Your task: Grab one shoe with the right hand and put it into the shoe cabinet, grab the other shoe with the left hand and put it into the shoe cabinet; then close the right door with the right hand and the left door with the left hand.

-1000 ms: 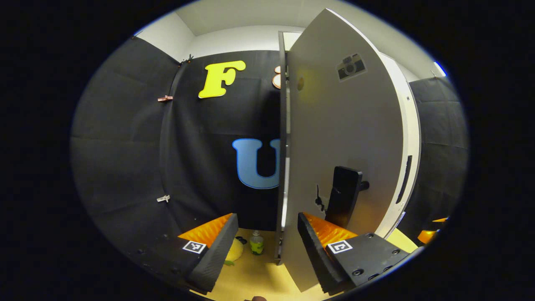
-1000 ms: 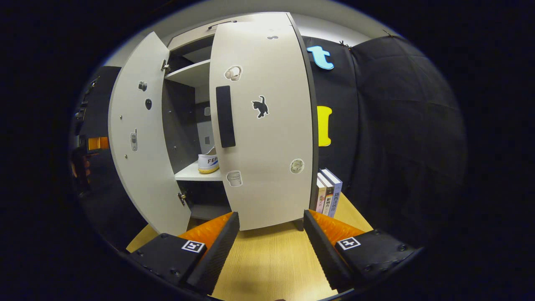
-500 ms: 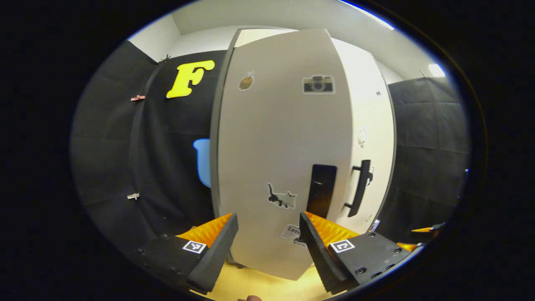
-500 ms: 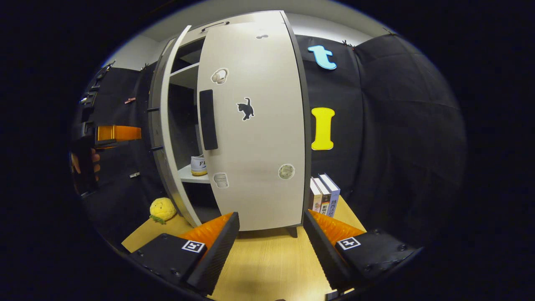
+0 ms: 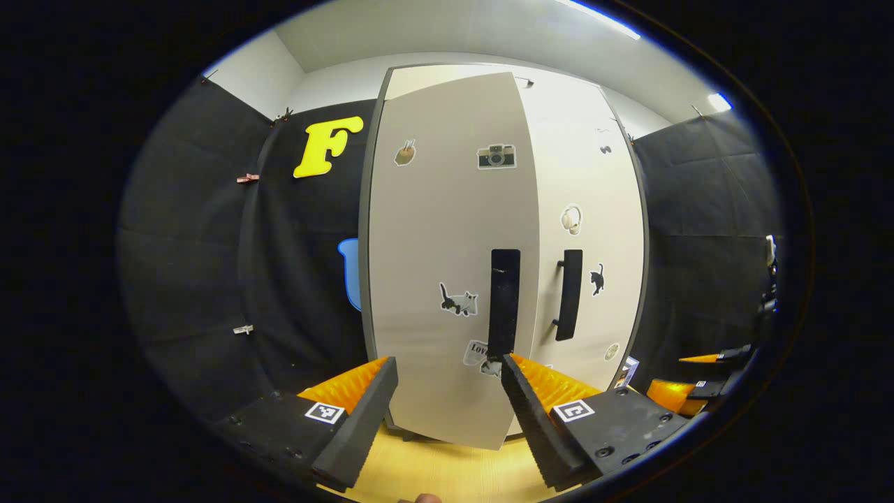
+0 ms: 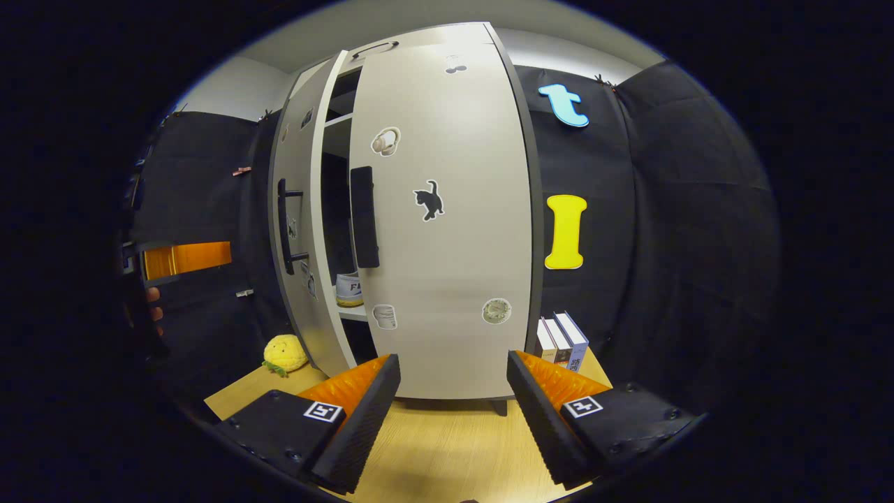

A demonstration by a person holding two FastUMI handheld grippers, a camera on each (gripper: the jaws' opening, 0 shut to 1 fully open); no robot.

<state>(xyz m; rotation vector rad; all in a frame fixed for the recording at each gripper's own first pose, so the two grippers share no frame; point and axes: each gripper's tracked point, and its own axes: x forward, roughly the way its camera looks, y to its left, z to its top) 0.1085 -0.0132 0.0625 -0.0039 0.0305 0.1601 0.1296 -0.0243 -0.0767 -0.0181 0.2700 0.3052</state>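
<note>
Swung since a second ago — left door (image 5: 447, 279) nearly shut. My left gripper (image 5: 447, 412) wide, empty, before it; right gripper (image 6: 454, 412) likewise. Shoe (image 6: 349, 290) on cabinet shelf. I'd push flat beside handle (image 5: 504, 302), gently.

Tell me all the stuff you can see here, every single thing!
shoe cabinet: one, white with dark edges, standing on the table.
left door: one, white, with a black handle and stickers, nearly shut.
right door: one, white, with a black handle and stickers, about closed.
shoe: one seen, white with a yellowish sole, on a shelf in the gap between the doors.
books: three, upright, right of the cabinet.
plush toy: one, yellow, on the table left of the cabinet.
table: one, light wood.
left gripper: one, black and orange, open, in front of the left door.
right gripper: one, black and orange, open, in front of the right door.
</note>
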